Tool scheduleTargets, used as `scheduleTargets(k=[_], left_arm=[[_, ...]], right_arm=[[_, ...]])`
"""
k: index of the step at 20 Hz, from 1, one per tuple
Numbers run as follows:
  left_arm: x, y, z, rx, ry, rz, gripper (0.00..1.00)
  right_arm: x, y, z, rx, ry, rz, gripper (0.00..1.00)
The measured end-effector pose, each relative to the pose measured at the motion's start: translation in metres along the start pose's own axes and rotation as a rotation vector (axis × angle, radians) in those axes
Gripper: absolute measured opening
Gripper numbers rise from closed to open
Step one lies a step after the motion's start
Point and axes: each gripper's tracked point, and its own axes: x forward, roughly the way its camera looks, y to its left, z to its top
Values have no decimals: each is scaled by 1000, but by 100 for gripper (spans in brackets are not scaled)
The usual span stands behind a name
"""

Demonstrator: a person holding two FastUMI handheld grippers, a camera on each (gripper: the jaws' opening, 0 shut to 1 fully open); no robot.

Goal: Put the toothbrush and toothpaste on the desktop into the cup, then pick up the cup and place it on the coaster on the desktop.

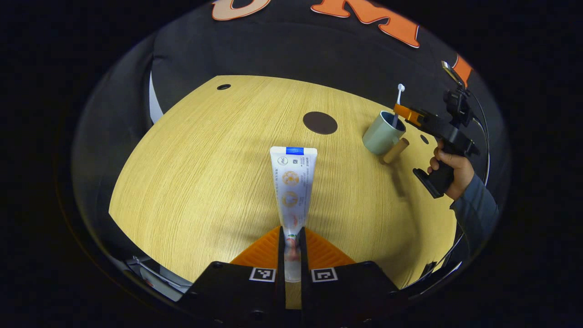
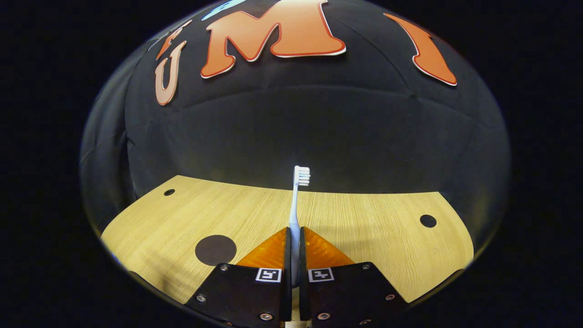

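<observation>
**Toothpaste in your left hand, cup off to the right**

Pale wood bench (image 1: 191, 182) runs out ahead of you to the black booth wall, and everything the task needs sits on its far right part. Your left hand-held gripper (image 1: 291, 255) is closed narrow on the cap end of the toothpaste (image 1: 293, 182); the tube's long axis points straight forward along the fingers, flat crimped end leading. Your right hand-held gripper (image 2: 294, 255) is clamped on the handle of the toothbrush (image 2: 297, 205), which stands upright with its bristles on top. In the left gripper view that brush's lower end already reaches into the cup (image 1: 384, 132), with your right hand (image 1: 448, 168) just behind it.

The cup lies ahead and to the right of the tube, well apart from it, its mouth tilted towards you in this view. The dark round coaster (image 1: 320, 122) sits between, left of the cup and nearer your left side. By my judgement, you will need to swing the tube right and tip it end-down over the cup's mouth, minding the brush there.
</observation>
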Motion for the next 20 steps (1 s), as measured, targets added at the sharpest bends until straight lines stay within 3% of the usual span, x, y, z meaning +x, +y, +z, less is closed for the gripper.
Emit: scheduleTargets(k=[7, 11, 12, 13, 14, 16, 18, 19, 20], left_arm=[[-7, 5, 9, 34, -47, -23, 14], [-4, 4, 41, 80, -131, -50, 14], [0, 1, 52, 93, -154, -58, 14], [7, -6, 63, 102, -176, -67, 14], [10, -10, 75, 111, -199, -77, 14], [18, -18, 98, 130, -248, -102, 14], [33, -26, 126, 143, -300, -132, 14], [44, -33, 144, 151, -329, -147, 14], [50, -40, 162, 157, -360, -165, 14]], right_arm=[[-8, 3, -17, -47, 60, -23, 10], [-24, -1, -14, -38, 73, -24, 16], [-30, -2, -12, -35, 73, -22, 23], [-37, -3, -11, -32, 75, -19, 23], [-44, -5, -10, -31, 75, -18, 39], [-62, -9, -9, -32, 79, -10, 57], [-81, -14, -11, -38, 88, -10, 70], [-91, -18, -13, -42, 94, -13, 69], [-100, -21, -15, -47, 99, -18, 81]])
